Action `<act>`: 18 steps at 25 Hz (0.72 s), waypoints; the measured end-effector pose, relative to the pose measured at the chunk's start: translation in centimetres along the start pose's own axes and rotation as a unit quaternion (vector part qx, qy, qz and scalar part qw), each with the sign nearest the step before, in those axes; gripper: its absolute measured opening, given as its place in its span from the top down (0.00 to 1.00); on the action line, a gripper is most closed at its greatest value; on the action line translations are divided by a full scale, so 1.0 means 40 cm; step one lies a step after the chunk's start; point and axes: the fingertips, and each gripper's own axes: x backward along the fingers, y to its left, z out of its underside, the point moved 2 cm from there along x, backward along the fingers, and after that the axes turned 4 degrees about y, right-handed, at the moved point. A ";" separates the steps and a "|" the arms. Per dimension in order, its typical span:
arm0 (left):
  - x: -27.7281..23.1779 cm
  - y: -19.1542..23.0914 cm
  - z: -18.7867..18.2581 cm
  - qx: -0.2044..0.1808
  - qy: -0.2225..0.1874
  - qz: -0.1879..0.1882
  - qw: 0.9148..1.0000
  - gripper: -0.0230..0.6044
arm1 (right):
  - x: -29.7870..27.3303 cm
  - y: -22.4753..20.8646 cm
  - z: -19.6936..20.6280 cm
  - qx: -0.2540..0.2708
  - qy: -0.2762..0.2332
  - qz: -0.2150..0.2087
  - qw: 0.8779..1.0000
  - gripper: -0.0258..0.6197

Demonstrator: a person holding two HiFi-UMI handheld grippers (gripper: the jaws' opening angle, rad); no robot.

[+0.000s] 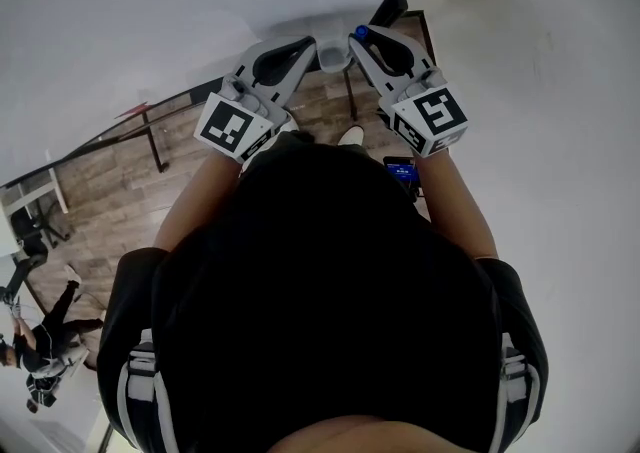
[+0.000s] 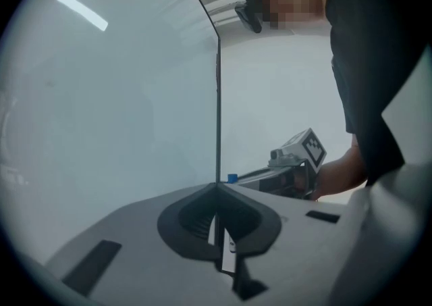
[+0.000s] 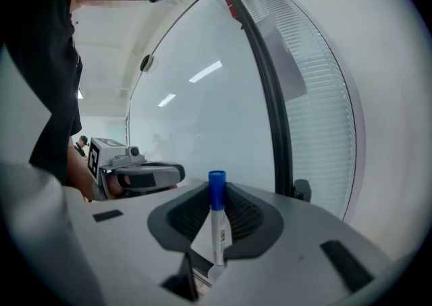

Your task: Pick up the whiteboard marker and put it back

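Right gripper: forearm extended toward the whiteboard, pinching the marker, blue cap foremost. Left gripper: alongside, facing the whiteboard, jaws pressed together.

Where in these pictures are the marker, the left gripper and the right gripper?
marker [image 3: 218, 227], right gripper view, on its white barrel.
left gripper [image 3: 177, 173], right gripper view, at its closed tip.
right gripper [image 1: 365, 41], head view, at its tips, by the blue cap.
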 end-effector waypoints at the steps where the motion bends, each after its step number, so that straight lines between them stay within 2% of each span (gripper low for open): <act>1: 0.000 -0.002 -0.009 -0.001 0.000 0.001 1.000 0.96 | 0.008 0.002 -0.010 -0.004 -0.004 -0.003 1.000 0.86; 6: -0.006 -0.014 -0.036 0.001 0.001 0.003 1.000 0.96 | 0.049 0.005 -0.049 -0.015 -0.022 -0.014 1.000 0.86; 12: -0.003 -0.055 -0.050 -0.016 0.015 0.006 1.000 0.96 | 0.112 0.012 -0.079 0.010 -0.033 -0.012 0.999 0.86; 16: 0.006 -0.084 -0.083 -0.025 -0.022 0.005 0.999 0.96 | 0.144 0.018 -0.077 0.018 -0.033 -0.015 0.999 0.86; 18: 0.013 -0.101 -0.091 -0.029 -0.024 0.000 0.999 0.96 | 0.163 0.020 -0.076 0.017 -0.034 -0.017 0.999 0.86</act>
